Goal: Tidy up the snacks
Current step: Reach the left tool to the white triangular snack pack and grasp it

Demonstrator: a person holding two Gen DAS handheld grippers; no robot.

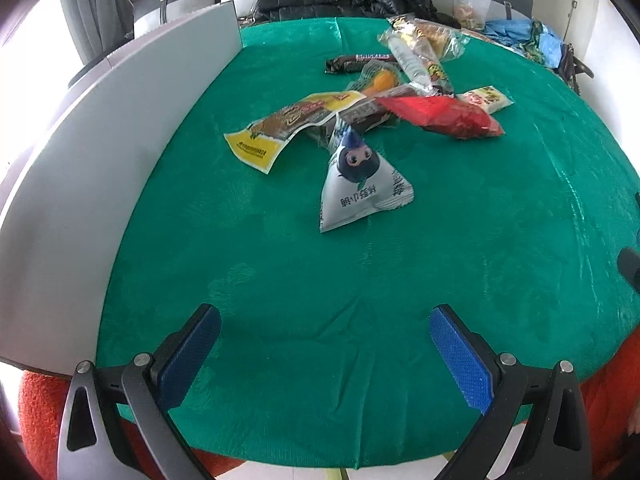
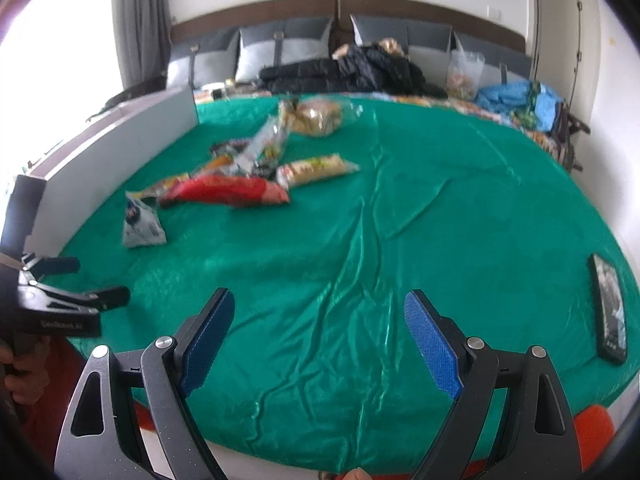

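Snacks [image 1: 380, 108] lie heaped beyond both grippers' wide-apart jaws.

The left hand-held gripper [image 1: 325, 322] has two dark grey metal arms with triangular cut-outs, round silver screw heads at the joints, and fingers faced with blue textured pads [image 1: 460, 354]. The right hand-held gripper [image 2: 316, 326] is built the same: grey arms, silver screws, blue knurled pads [image 2: 430, 344]. Seen from the right wrist, the left tool's black body carries small white lettering, too blurred to read.
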